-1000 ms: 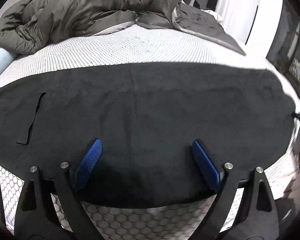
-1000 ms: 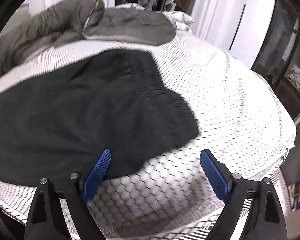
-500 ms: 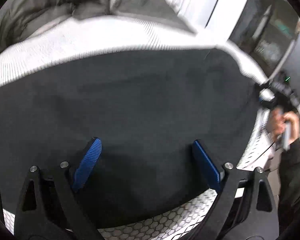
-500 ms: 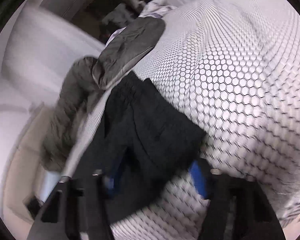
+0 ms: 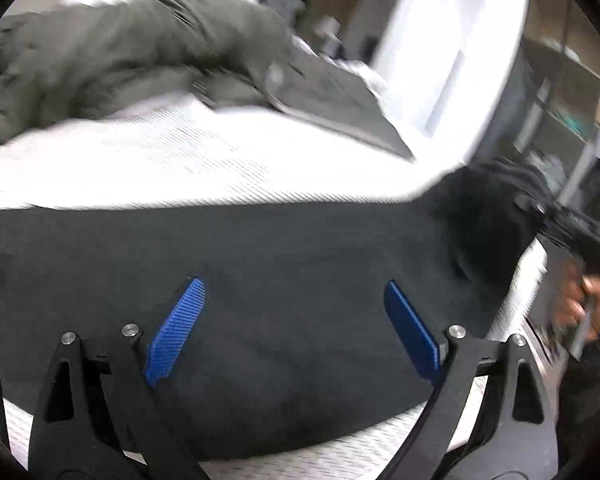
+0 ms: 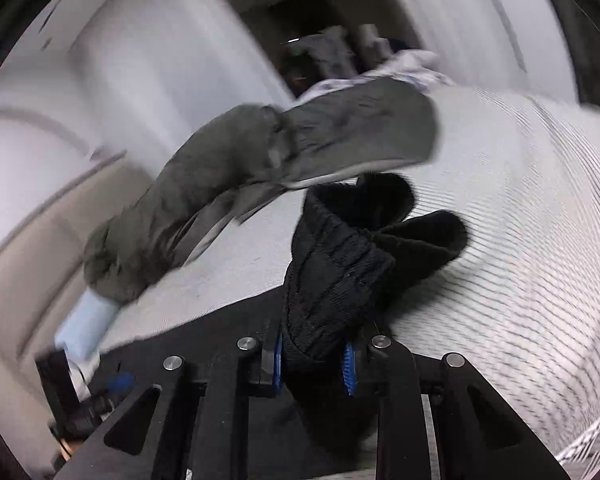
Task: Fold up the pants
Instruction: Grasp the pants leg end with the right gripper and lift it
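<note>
While the right gripper (image 6: 314,354) has just been closing and now pinches the bunched waistband end of the black pants (image 5: 280,300) | left gripper (image 5: 294,330) gapes wide over mid-cloth, holding nothing | pants lie lengthwise across the bed (image 5: 172,164), free end probably leftward.

The right hand-held gripper (image 6: 314,364) has just closed on cloth; the left hand-held gripper (image 5: 294,328) gapes wide.
</note>
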The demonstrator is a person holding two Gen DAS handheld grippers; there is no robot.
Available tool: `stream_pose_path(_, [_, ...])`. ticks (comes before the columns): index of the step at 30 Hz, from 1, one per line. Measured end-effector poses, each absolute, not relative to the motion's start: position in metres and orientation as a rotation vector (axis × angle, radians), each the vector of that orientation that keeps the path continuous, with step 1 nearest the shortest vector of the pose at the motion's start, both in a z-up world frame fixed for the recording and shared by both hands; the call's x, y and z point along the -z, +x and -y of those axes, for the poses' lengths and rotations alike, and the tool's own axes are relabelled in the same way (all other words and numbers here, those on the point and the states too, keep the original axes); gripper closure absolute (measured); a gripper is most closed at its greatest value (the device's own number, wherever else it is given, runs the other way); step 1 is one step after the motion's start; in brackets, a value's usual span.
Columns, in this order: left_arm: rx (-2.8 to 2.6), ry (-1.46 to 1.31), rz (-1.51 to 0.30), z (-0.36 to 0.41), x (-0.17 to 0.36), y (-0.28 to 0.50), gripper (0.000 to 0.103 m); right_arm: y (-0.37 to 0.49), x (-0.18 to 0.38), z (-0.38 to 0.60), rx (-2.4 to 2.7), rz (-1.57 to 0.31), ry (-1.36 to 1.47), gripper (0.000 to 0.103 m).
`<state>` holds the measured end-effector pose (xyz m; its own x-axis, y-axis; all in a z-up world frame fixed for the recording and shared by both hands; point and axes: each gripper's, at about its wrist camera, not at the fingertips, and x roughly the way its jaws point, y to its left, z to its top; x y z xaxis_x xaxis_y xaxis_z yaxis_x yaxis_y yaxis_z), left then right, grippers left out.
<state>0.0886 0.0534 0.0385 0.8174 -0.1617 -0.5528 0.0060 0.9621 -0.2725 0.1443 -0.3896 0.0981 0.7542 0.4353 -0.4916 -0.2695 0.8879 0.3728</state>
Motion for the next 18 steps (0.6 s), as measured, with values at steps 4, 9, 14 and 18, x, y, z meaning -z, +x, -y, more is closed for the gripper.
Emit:
stream_pose_path(4, [0.0, -0.358, -0.561, -0.116, -0.027, 0.083, 0.012, 0.146, -0.114, 0.301, -0.525, -0.594, 0.144, 0.082])
stream_pose_path(9, [-0.094, -0.488, -0.572, -0.188, -0.004, 0.063, 0.012, 0.143, -0.109, 0.182, -0.805, -0.623, 0.029, 0.082])
stream_pose_path(14, [-0.126, -0.568, -0.57, -0.231, 0.011, 0.038, 0.012, 0.146, -0.056, 0.107, -0.985, -0.823, -0.059, 0.056])
stream_pose_path(18, [-0.03, -0.56, -0.59, -0.224, 0.012, 0.03, 0.012, 0.158, -0.045, 0.142, -0.909, -0.872, 0.011, 0.05])
